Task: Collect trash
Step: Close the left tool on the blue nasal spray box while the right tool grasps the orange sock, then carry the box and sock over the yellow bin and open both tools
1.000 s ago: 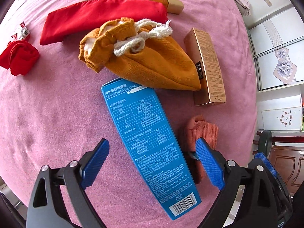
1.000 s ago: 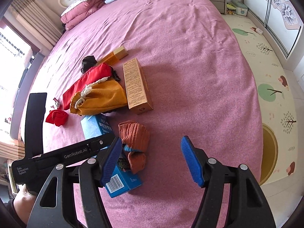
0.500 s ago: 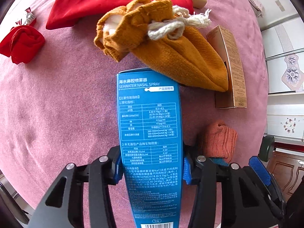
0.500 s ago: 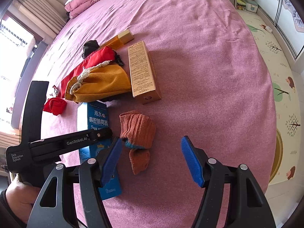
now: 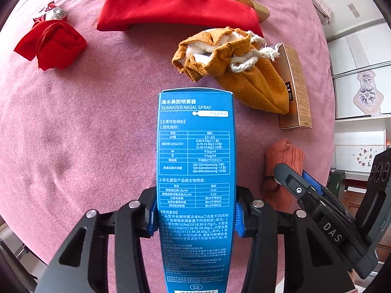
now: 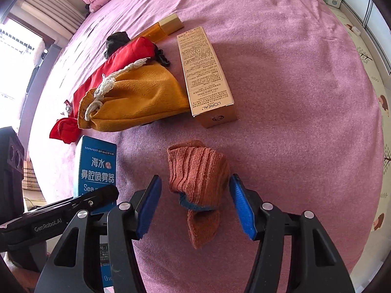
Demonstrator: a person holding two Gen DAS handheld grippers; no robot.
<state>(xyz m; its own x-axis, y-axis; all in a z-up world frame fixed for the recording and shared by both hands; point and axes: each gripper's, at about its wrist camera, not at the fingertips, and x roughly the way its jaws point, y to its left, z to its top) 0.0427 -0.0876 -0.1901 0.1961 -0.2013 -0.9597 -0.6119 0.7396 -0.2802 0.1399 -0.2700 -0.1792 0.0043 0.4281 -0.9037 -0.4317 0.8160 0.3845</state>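
My left gripper (image 5: 195, 217) is shut on the blue nasal spray box (image 5: 195, 161), pads pressed on its two long sides; the box also shows at the left of the right wrist view (image 6: 97, 171). My right gripper (image 6: 195, 205) is open, its blue pads either side of a rust-orange sock (image 6: 198, 175) lying on the pink bedspread (image 6: 293, 97), apart from it. The sock also shows in the left wrist view (image 5: 283, 163). A gold L'Oreal box (image 6: 205, 78) and a gold-capped amber bottle (image 6: 163, 26) lie farther back.
A mustard drawstring bag (image 6: 136, 102), a red pouch (image 5: 178, 9), a balled red cloth (image 5: 51, 46), a candy wrapper (image 5: 51, 14) and a dark sock (image 6: 116, 42) lie on the bed. The bed edge and patterned floor mat (image 6: 376, 102) are to the right.
My left gripper closed on the blue box and straightened it. My right gripper moved forward and down so its open pads now flank the rust-orange sock.
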